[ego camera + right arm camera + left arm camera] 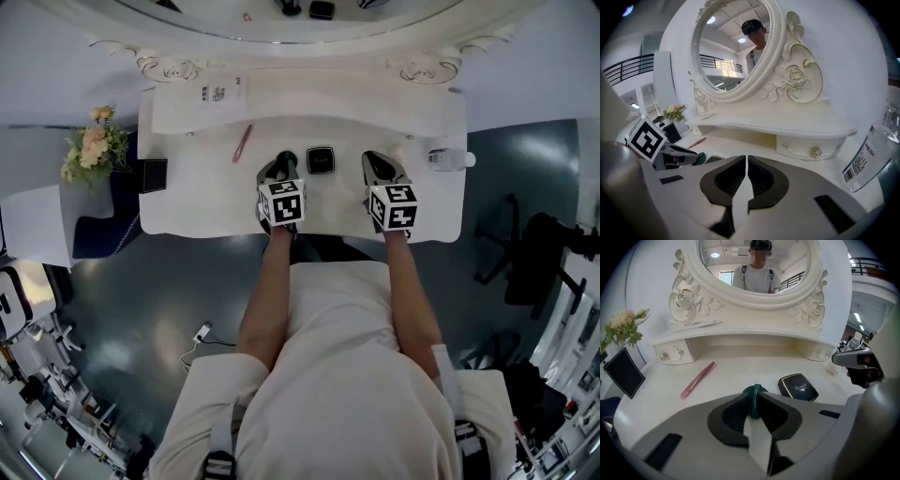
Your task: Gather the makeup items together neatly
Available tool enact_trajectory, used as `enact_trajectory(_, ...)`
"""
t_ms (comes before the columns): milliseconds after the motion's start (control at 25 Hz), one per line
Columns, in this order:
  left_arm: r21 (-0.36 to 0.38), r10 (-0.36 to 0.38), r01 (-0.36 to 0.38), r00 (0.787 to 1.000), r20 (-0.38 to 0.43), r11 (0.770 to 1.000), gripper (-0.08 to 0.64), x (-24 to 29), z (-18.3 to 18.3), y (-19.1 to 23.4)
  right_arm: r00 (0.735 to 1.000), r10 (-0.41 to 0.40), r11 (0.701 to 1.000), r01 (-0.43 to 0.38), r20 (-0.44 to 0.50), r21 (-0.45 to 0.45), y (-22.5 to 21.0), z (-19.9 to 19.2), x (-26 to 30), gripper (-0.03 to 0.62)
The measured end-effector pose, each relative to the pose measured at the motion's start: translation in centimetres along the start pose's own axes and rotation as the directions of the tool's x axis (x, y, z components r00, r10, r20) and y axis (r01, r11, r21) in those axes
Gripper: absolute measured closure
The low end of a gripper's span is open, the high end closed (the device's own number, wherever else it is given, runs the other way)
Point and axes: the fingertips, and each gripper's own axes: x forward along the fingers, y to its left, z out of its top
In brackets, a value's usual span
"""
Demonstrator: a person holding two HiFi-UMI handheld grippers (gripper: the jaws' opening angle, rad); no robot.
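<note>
On the white vanity table (206,202), my left gripper (281,167) (754,397) is shut on a thin green round case (754,401) held edge-on between its pads, just above the tabletop. Right of it lies a black square compact (321,159) (798,386). A pink pencil (243,142) (697,379) lies further back on the left. My right gripper (382,165) (747,161) hangs over the table right of the compact, shut with nothing between its jaws. The right gripper view shows the left gripper (670,154) and the green case (700,158) at its left.
A clear plastic bottle (450,159) (876,154) lies at the table's right end. A black square stand (153,175) (624,372) and a bunch of flowers (94,145) are at the left end. The oval mirror (757,268) and a raised drawer shelf (309,103) run along the back.
</note>
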Motion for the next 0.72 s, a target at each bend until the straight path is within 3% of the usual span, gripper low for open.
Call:
enact_trajectory(280,-0.039,0.059,-0.058,0.998,0.028,0.998,0.488,-0.5,0.1,-0.1,0.999,-0.032,0.999,0.031,-0.023,-0.013,-0.8,-0.9,0.1,0.54)
enact_trajectory(720,0.022,0.007,-0.009,0.994,0.112,1.0,0.488,-1.9,2.9,-2.7,0.993,-0.108,0.993,0.105,-0.046,-0.056,-2.6,-1.6,-1.0,0.538)
